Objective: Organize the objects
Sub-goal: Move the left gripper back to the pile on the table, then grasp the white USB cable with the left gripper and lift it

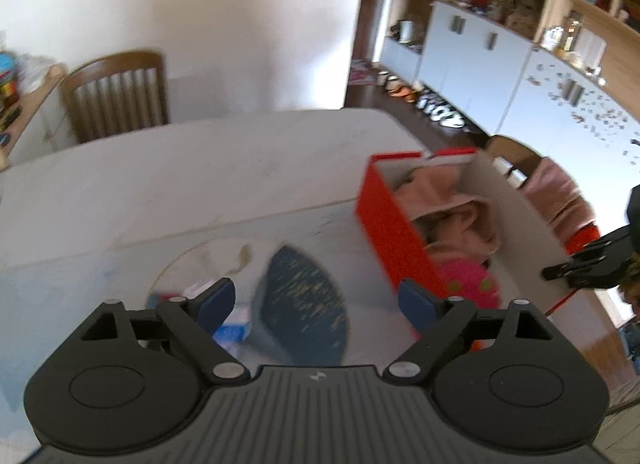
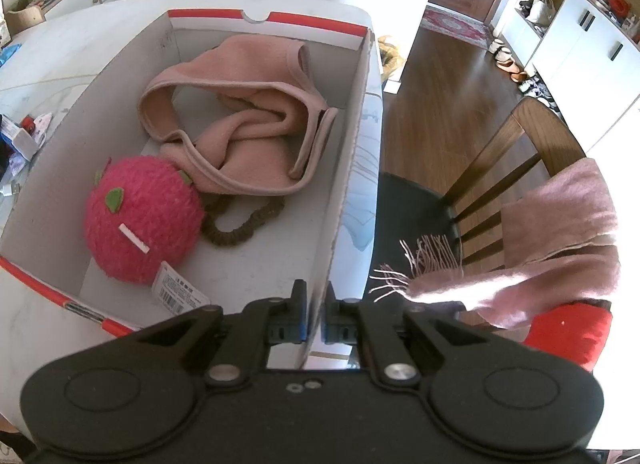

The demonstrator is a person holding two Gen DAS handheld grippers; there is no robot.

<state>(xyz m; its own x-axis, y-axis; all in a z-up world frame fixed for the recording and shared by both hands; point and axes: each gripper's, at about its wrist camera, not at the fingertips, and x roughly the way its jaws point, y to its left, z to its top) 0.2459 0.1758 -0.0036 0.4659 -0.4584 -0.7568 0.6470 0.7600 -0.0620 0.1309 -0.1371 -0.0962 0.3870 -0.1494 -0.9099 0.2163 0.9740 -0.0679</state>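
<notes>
A red-and-white cardboard box (image 2: pixel 352 152) stands on the white table (image 2: pixel 60 44). In it lie a pink garment (image 2: pixel 248 120), a fuzzy pink plush ball (image 2: pixel 140 216) with green leaves and a tag, and a brown hair band (image 2: pixel 240 228). My right gripper (image 2: pixel 316 304) is shut on the near end of the box's right wall. In the left wrist view the box (image 1: pixel 384 224) sits to the right. My left gripper (image 1: pixel 316 300) is open, and a blurred dark blue speckled item (image 1: pixel 304 296) lies on the table between its pads, untouched. The right gripper (image 1: pixel 560 276) shows at the far right.
Small packets and a cable (image 2: pixel 24 132) clutter the table left of the box. A wooden chair (image 2: pixel 520 168) draped with a pink fringed scarf (image 2: pixel 560 232) stands right of the table. Another chair (image 1: pixel 116 92) is at the far side, and white cabinets (image 1: pixel 472 64) line the room.
</notes>
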